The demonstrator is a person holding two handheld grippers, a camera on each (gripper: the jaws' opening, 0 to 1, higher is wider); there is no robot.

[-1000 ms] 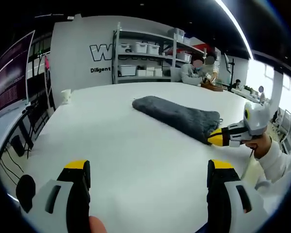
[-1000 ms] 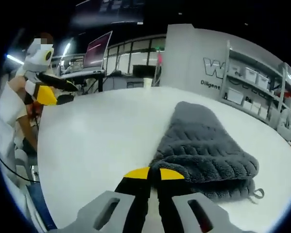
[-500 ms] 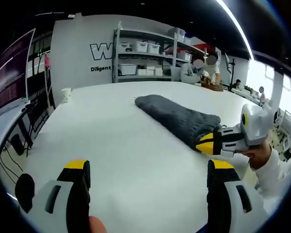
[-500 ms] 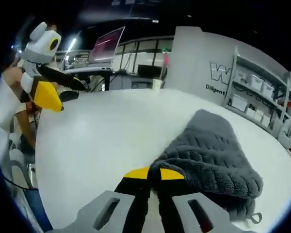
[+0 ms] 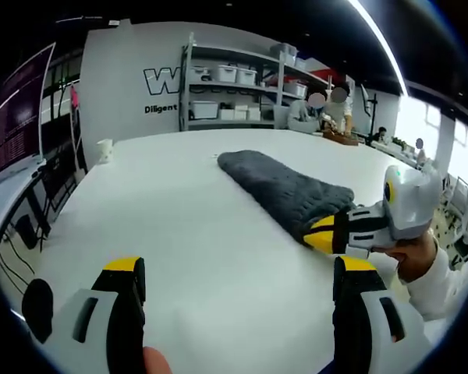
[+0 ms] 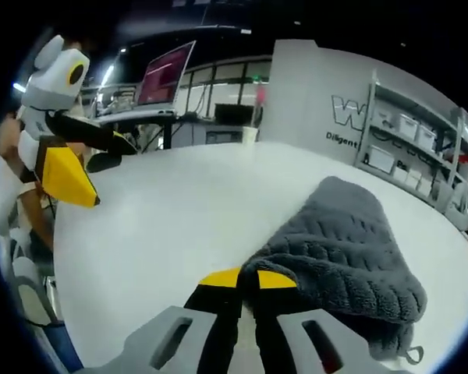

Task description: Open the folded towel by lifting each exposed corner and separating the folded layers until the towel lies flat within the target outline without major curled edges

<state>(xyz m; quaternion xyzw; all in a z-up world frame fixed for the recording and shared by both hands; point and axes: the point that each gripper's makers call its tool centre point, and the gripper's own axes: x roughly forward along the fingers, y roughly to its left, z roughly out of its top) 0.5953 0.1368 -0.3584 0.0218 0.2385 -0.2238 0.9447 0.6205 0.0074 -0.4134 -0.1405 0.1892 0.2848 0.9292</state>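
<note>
A folded dark grey towel (image 5: 285,187) lies on the white table (image 5: 179,218). In the right gripper view the towel (image 6: 343,249) has its near corner pinched and lifted by my right gripper (image 6: 247,279), which is shut on it. That right gripper (image 5: 321,234) also enters the left gripper view from the right, yellow tips at the towel's near end. My left gripper (image 5: 238,273) hovers open over bare table, well short of the towel. The left gripper (image 6: 66,175) appears at the left of the right gripper view, jaws apart.
A white cup (image 5: 104,150) stands at the table's far left edge. Shelves with white boxes (image 5: 234,97) line the back wall. People sit at a far desk (image 5: 327,117). A monitor (image 6: 165,74) stands beyond the table. A person's hand and sleeve (image 5: 425,269) hold the right gripper.
My right gripper has drawn the towel corner leftward and up, toward the left gripper, dragging the fold along. The left gripper stays open in place.
</note>
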